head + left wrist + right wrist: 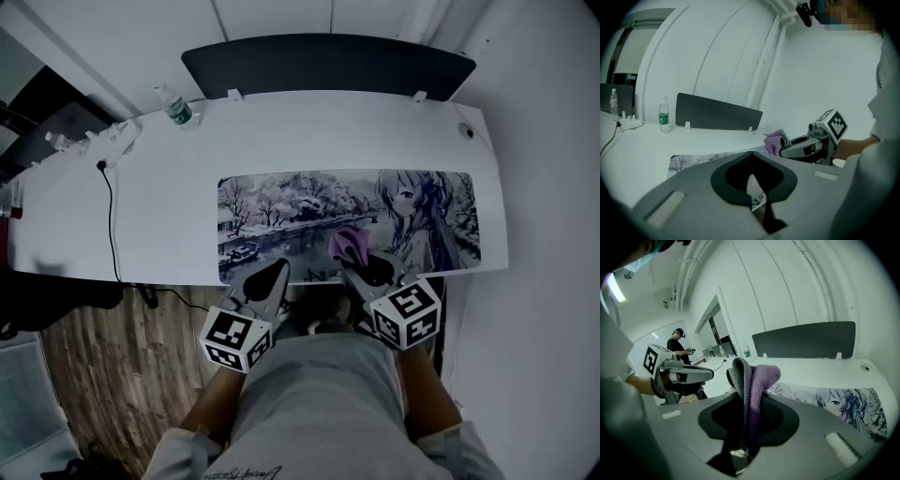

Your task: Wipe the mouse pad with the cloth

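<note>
Head view, white desk [169, 206] with dark back panel [328, 64], illustrated mouse pad [309, 211] along near edge, right claw [356, 264] clamped on purple cloth [348, 244], left claw [273, 275] together, empty.

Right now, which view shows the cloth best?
Right gripper view: the purple-and-grey cloth fills the centre, clamped between the jaws. Head view shows a purple patch over the mouse pad; left gripper view shows it at the tip of the right gripper.

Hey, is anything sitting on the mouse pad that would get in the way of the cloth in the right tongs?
Nothing visible. The right tongs hold the cloth over the mouse pad at its near edge, and the pad's surface is bare. The bottle and power strip sit off the pad, far left on the desk.
</note>
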`<action>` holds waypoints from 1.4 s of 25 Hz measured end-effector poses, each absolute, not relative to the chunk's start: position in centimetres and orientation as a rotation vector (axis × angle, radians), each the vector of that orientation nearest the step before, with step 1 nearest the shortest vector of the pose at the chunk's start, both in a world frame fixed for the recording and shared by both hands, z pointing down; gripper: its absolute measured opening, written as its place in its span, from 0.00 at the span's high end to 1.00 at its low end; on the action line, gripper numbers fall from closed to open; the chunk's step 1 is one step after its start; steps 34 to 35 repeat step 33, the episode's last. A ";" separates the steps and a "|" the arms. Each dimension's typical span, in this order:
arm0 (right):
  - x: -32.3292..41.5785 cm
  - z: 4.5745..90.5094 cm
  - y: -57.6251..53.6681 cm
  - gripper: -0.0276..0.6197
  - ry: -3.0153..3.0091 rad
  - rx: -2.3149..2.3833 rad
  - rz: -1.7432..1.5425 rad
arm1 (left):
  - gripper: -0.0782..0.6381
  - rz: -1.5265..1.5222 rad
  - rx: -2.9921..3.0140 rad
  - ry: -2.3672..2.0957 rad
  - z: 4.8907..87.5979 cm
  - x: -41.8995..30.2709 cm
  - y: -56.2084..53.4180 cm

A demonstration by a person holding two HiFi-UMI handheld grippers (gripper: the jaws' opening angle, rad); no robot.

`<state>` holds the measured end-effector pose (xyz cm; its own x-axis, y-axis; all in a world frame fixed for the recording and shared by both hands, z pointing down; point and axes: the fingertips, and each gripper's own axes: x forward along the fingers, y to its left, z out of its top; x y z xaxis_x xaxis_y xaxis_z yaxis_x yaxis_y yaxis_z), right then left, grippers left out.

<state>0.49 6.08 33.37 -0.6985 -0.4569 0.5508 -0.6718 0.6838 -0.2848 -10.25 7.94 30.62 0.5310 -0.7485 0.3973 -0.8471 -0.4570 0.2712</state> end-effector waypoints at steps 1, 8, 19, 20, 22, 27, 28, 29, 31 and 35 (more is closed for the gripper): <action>0.7 33.1 6.2 0.79 -2.461 0.879 0.670 | 0.87 0.305 2.337 -1.304 30.5 -10.1 8.1; 2.4 32.4 6.5 0.79 -2.471 0.934 0.683 | 0.87 0.319 2.354 -1.286 30.3 -8.7 8.5; 2.9 31.8 6.4 0.79 -2.484 0.958 0.665 | 0.87 0.317 2.367 -1.295 29.3 -8.4 8.4; 3.0 31.7 6.4 0.79 -2.483 0.957 0.662 | 0.87 0.319 2.366 -1.297 29.3 -8.5 8.4; 3.0 31.7 6.4 0.79 -2.481 0.953 0.658 | 0.87 0.321 2.362 -1.300 29.3 -8.5 8.5; 2.8 32.2 6.6 0.79 -2.471 0.935 0.651 | 0.87 0.313 2.353 -1.302 29.7 -8.6 8.7; 2.7 32.3 6.6 0.79 -2.470 0.932 0.650 | 0.87 0.316 2.353 -1.298 29.8 -8.5 8.8; 2.6 32.2 6.5 0.79 -2.470 0.930 0.650 | 0.87 0.319 2.353 -1.295 29.8 -8.5 8.8; 2.3 32.1 6.5 0.79 -2.471 0.925 0.649 | 0.87 0.320 2.355 -1.291 29.8 -8.5 8.8; 2.1 32.0 6.4 0.79 -2.474 0.919 0.649 | 0.87 0.318 2.357 -1.287 29.6 -8.6 8.7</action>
